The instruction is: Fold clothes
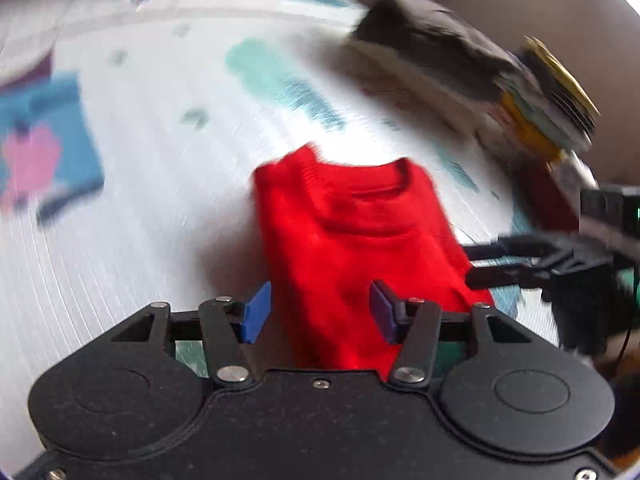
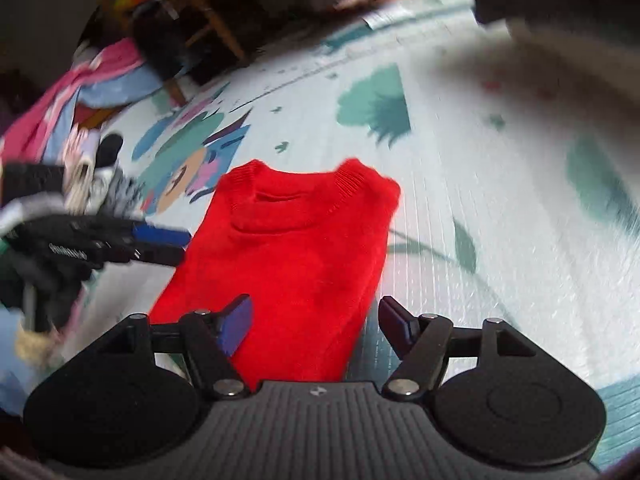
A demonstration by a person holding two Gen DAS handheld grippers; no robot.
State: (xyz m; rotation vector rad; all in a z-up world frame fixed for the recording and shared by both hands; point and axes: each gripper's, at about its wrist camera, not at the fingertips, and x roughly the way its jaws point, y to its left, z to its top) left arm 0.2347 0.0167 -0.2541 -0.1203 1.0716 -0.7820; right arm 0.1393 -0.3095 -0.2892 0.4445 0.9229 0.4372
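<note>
A red knit sweater (image 1: pixel 360 248) lies flat on the patterned mat, folded into a narrow strip with its collar at the far end; it also shows in the right wrist view (image 2: pixel 288 264). My left gripper (image 1: pixel 318 312) is open, its blue pads above the sweater's near end. It also shows at the left of the right wrist view (image 2: pixel 160 244), beside the sweater's left edge. My right gripper (image 2: pixel 316 326) is open over the sweater's near right edge. It shows in the left wrist view (image 1: pixel 492 264) at the sweater's right edge. Neither holds anything.
The white mat (image 2: pixel 500 208) with teal leaf prints covers the floor. A stack of folded clothes (image 1: pixel 460 56) sits at the far right. A loose pile of pink and blue clothes (image 2: pixel 80 92) lies at the far left, with wooden furniture (image 2: pixel 208 28) behind.
</note>
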